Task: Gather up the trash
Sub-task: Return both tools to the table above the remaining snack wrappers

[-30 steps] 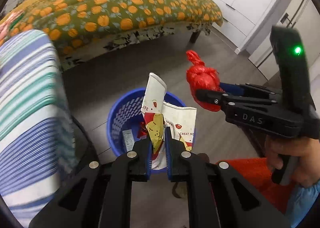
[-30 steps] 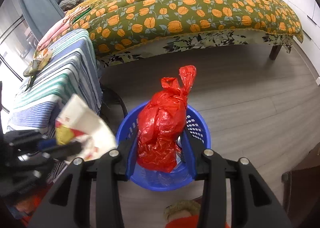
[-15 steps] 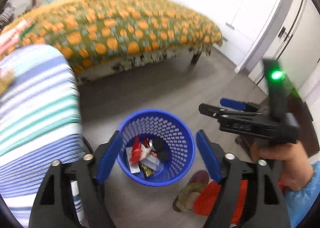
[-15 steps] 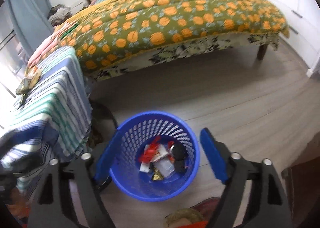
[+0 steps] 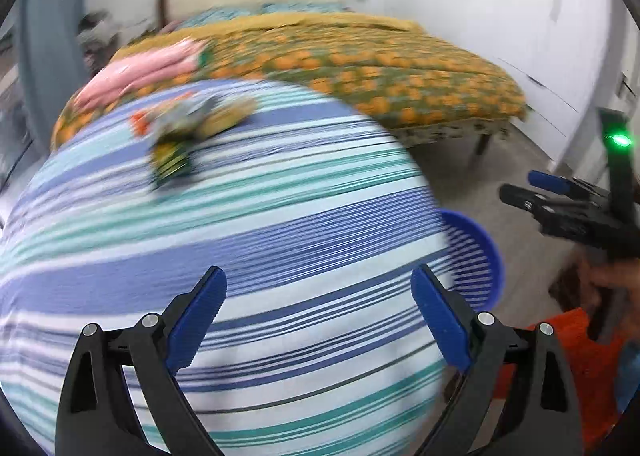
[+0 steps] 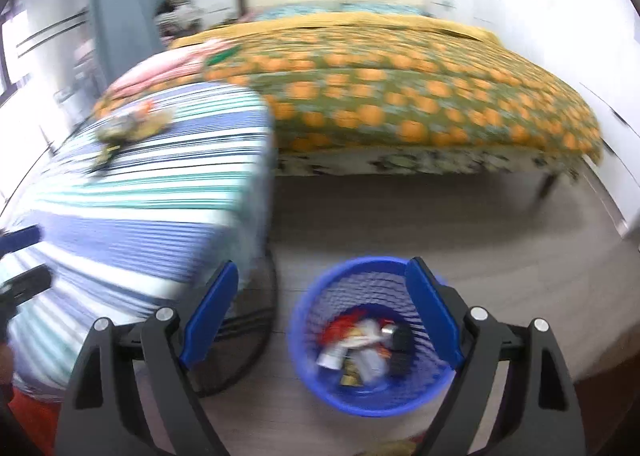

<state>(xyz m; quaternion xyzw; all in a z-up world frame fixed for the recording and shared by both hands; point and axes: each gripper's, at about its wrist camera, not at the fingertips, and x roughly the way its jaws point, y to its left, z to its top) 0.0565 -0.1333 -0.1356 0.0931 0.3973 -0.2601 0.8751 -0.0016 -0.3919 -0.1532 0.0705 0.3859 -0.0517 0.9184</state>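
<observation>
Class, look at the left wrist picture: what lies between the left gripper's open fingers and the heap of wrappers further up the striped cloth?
In the left wrist view, only bare striped cloth lies between the left gripper and the wrappers.

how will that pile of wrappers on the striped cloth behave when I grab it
The wrappers look thin and crumpled, so probably light and floppy. They lie as a loose heap on the striped cloth, so a pinch may lift only part. Blur hides finer detail.
</observation>
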